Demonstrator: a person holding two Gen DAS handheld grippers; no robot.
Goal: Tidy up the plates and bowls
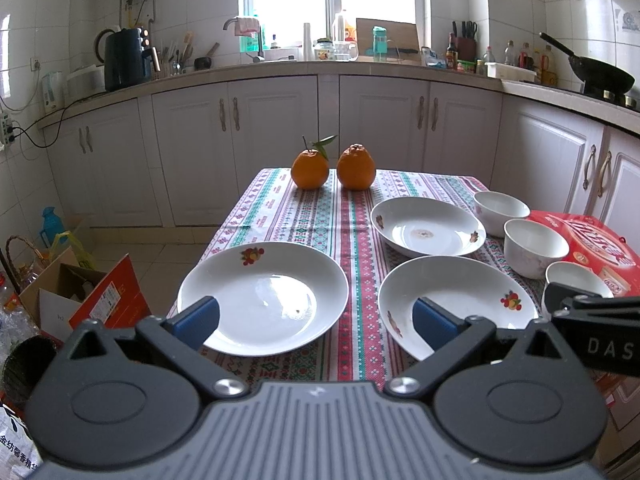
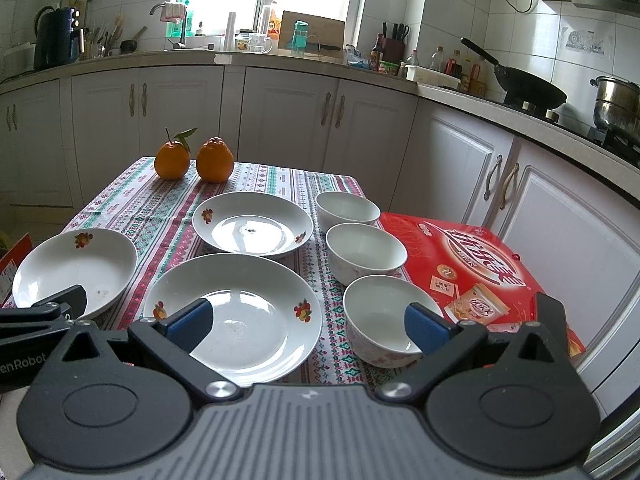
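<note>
Three white plates with fruit prints lie on the patterned tablecloth: a left plate (image 1: 264,296) (image 2: 72,268), a near plate (image 1: 460,300) (image 2: 240,312) and a far plate (image 1: 428,226) (image 2: 252,222). Three white bowls stand in a row to their right: far (image 2: 347,208), middle (image 2: 366,252), near (image 2: 380,318). My left gripper (image 1: 316,320) is open and empty, hovering at the table's near edge between the left and near plates. My right gripper (image 2: 308,320) is open and empty, between the near plate and the near bowl.
Two oranges (image 1: 332,168) sit at the table's far end. A red box (image 2: 472,272) lies right of the bowls. Cardboard boxes (image 1: 80,296) and bags stand on the floor to the left. Kitchen cabinets (image 1: 280,140) and counter run behind.
</note>
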